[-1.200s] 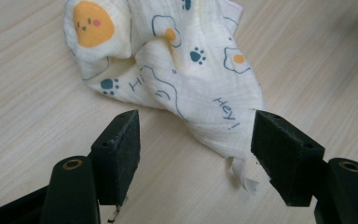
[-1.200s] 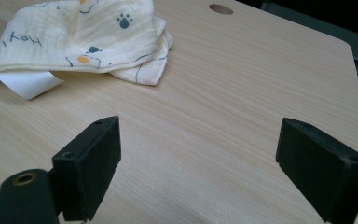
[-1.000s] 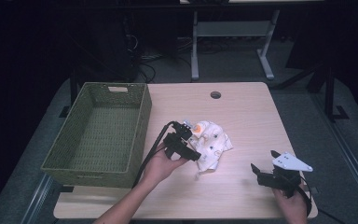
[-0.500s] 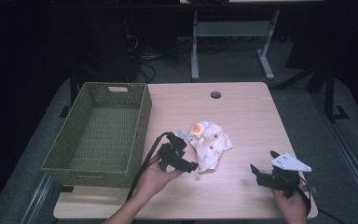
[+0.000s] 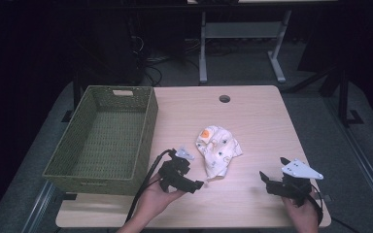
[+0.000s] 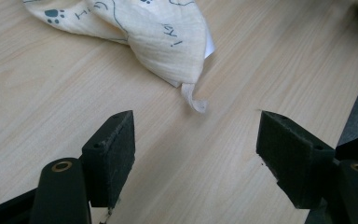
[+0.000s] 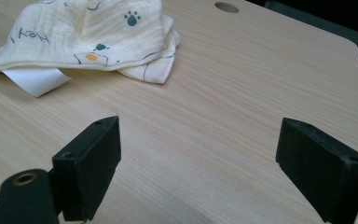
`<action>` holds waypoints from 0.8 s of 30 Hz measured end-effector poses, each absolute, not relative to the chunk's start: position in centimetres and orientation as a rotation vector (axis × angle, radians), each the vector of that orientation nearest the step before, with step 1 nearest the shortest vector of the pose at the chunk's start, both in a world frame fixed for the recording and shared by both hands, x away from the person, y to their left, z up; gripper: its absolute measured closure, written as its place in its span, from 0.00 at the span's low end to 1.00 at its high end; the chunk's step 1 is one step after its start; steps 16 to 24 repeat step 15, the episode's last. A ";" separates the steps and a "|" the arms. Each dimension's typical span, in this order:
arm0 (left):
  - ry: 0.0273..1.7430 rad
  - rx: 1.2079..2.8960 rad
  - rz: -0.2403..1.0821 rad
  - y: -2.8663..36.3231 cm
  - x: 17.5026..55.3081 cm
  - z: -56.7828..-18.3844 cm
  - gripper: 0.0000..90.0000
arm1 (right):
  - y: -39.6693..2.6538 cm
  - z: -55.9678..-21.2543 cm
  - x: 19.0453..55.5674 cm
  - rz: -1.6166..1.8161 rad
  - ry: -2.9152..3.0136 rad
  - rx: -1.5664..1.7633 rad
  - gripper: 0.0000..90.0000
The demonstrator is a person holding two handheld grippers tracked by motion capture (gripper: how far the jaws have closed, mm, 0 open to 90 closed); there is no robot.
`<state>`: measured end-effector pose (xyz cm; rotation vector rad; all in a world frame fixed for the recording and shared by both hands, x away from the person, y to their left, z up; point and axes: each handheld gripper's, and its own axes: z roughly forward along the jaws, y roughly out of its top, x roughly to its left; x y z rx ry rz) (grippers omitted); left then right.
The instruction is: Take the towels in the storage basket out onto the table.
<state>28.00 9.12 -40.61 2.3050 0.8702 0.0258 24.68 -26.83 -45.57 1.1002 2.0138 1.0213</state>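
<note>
Left hand-held gripper (image 5: pixel 197 185) backing off toward near edge, jaws wide apart, just been opening, nothing between. Printed cloth (image 5: pixel 217 150) lying crumpled mid-worktop (image 5: pixel 252 121), released, outside green basket (image 5: pixel 102 138). Right hand-held gripper (image 5: pixel 264 178) idling, jaws apart, empty. Looking like regrasp pending.

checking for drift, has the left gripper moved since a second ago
Yes. The left gripper has pulled back off the cloth toward the table's near edge, jaws open and empty.
</note>
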 end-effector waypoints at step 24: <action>0.767 2.298 0.072 9.0 25.4 -42.0 0.29 | -26.5 -45.5 24.5 1.049 2.008 1.092 0.15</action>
